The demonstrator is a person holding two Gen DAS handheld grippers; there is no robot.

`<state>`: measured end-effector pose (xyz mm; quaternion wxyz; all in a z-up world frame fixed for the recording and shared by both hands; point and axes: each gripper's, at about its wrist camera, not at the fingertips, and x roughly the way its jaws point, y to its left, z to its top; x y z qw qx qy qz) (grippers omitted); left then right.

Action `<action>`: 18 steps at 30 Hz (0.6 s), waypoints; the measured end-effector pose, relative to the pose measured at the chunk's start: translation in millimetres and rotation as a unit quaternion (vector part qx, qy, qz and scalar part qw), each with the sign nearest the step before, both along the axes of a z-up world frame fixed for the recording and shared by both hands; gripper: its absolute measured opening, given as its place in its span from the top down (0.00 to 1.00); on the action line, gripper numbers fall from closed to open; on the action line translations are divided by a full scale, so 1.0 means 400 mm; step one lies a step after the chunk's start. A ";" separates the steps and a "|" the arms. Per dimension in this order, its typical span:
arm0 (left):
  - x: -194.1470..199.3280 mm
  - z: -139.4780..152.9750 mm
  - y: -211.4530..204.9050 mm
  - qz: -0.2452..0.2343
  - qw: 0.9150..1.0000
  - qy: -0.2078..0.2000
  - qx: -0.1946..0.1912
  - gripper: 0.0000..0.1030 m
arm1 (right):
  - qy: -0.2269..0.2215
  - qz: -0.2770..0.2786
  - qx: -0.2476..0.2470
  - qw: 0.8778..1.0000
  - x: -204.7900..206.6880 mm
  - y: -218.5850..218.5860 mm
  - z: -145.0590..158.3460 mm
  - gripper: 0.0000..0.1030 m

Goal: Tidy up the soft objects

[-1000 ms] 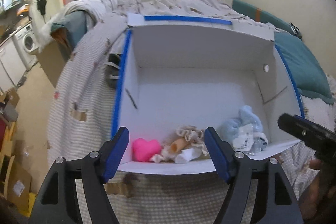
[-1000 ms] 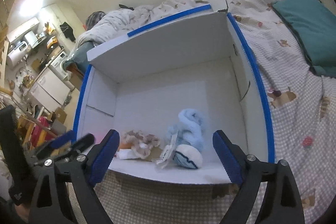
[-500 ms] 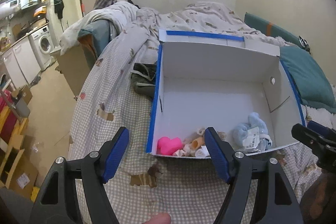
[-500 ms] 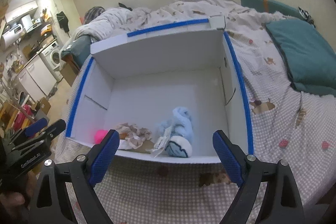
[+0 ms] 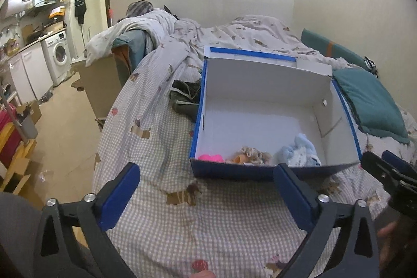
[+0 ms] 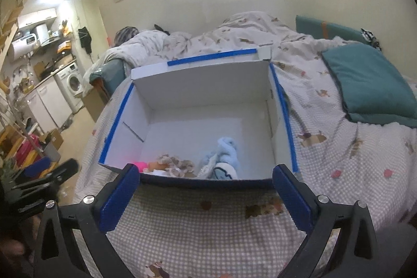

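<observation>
A white cardboard box (image 5: 260, 80) with blue-taped rims lies open on the bed; it also shows in the right wrist view (image 6: 203, 85). Inside, along its near wall, lie a pink heart plush (image 5: 210, 157), a curly-haired doll (image 5: 251, 154) and a light blue plush (image 5: 299, 151); in the right wrist view these are the pink plush (image 6: 142, 165), the doll (image 6: 172, 164) and the blue plush (image 6: 225, 154). My left gripper (image 5: 206, 196) is open and empty, short of the box. My right gripper (image 6: 204, 196) is open and empty, short of the box.
The bed has a checked sheet (image 5: 161, 137) and a rumpled duvet (image 5: 234, 35). A teal pillow (image 6: 370, 85) lies right of the box. Dark clothing (image 5: 186, 99) lies at the box's left side. The floor, a washing machine (image 5: 58, 56) and cardboard boxes are left of the bed.
Both grippers have pulled back and up from the box, which now looks smaller and farther. Both stay open and empty. The toys in the box have not moved.
</observation>
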<state>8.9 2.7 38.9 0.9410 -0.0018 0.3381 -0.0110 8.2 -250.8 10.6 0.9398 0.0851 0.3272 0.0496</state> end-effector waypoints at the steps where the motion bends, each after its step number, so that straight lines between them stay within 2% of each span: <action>1: -0.008 0.000 -0.001 -0.001 1.000 -0.001 0.002 0.01 | 0.003 -0.006 -0.001 1.000 -0.004 -0.001 -0.006 0.00; 8: -0.059 -0.003 -0.032 -0.011 1.000 -0.016 0.021 0.01 | 0.005 -0.019 -0.020 1.000 -0.030 0.015 -0.022 0.00; 13: -0.067 -0.010 -0.043 0.005 0.999 -0.031 0.033 0.01 | 0.014 -0.014 -0.034 0.999 -0.034 0.033 -0.042 0.00; 18: -0.050 -0.017 -0.022 0.013 1.000 -0.022 0.008 0.00 | 0.013 -0.003 -0.035 0.999 -0.033 0.048 -0.050 0.00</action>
